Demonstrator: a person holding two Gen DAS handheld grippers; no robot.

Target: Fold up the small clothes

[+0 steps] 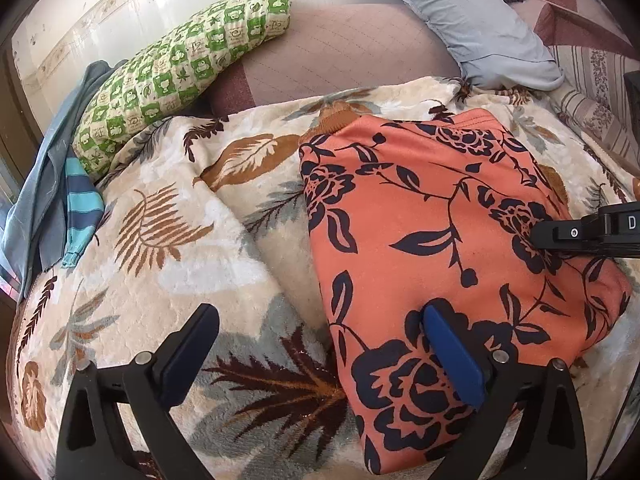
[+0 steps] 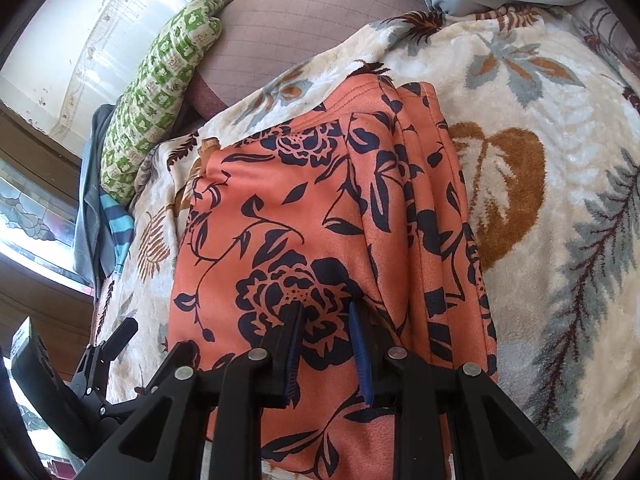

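Note:
An orange garment with dark navy flowers (image 1: 440, 248) lies folded in a block on a cream leaf-print blanket (image 1: 180, 240). My left gripper (image 1: 320, 344) is open wide at the garment's near left edge, its right finger (image 1: 452, 356) over the cloth and its left finger (image 1: 188, 352) over the blanket. My right gripper (image 2: 326, 312) is partly open with both tips resting on the garment's top (image 2: 320, 200), holding nothing. It also shows in the left wrist view (image 1: 568, 236) at the garment's right side. Stacked folded edges show on the garment's right (image 2: 440, 208).
A green checked cushion (image 1: 180, 72) lies at the back left with a grey-blue cloth (image 1: 36, 200) and a turquoise striped piece (image 1: 82, 208) beside it. A light blue pillow (image 1: 472, 20) lies at the back right. A mauve mattress (image 1: 340, 48) is behind the blanket.

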